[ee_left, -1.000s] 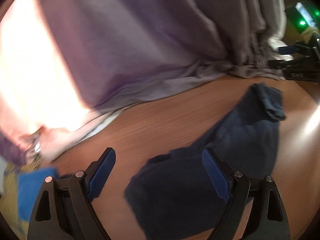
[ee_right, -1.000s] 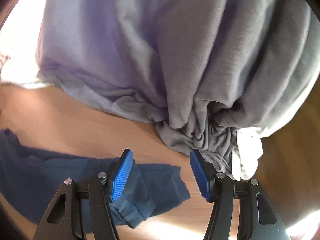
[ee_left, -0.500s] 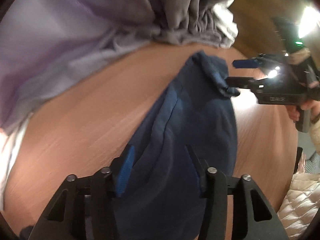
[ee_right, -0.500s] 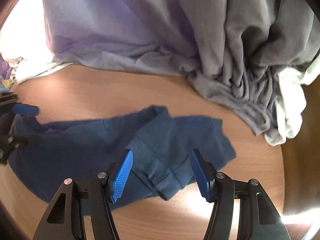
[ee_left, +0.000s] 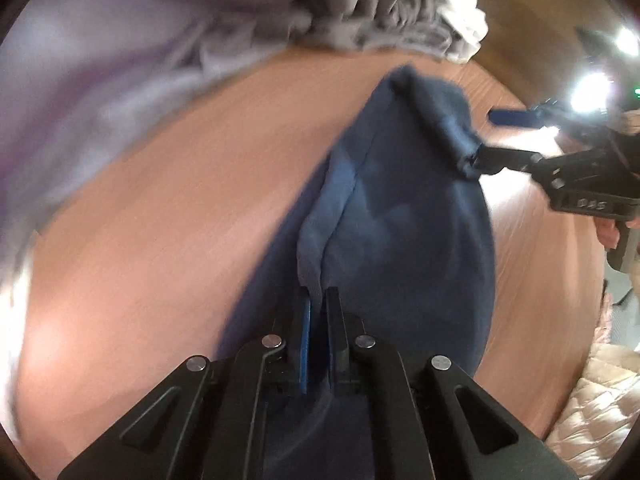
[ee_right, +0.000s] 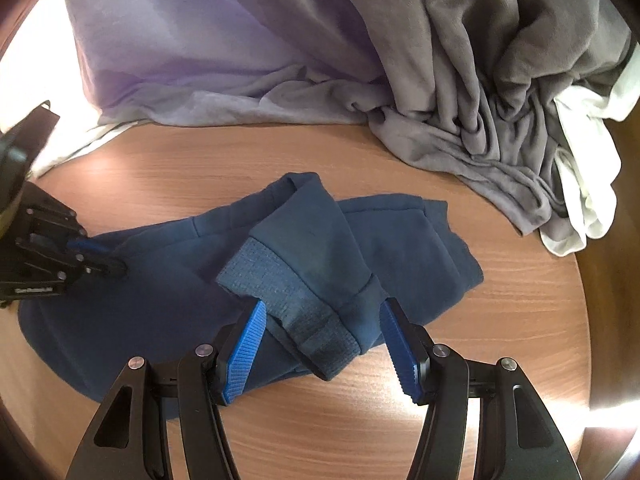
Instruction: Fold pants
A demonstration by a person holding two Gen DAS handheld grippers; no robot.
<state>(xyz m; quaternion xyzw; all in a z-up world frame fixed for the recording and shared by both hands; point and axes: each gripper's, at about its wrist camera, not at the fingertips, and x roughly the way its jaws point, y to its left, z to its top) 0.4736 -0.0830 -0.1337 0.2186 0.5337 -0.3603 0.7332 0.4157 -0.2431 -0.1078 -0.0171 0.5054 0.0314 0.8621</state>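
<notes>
Wooden worktop carries the blue pants, with a grey cloth heap behind. The pants lie stretched long from one tool to the other, cuffs turned back near the right one. The left tool has just been closing and now pinches a ridge of the fabric. The right tool stands half open around the ribbed cuff, gripping nothing. I judge this the grasping step; next the right tool must close.

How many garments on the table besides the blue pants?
3, likely: a purple cloth at the back left, a grey one bunched at the back right, a white one at the far right under the grey. The pile may hide more.
</notes>
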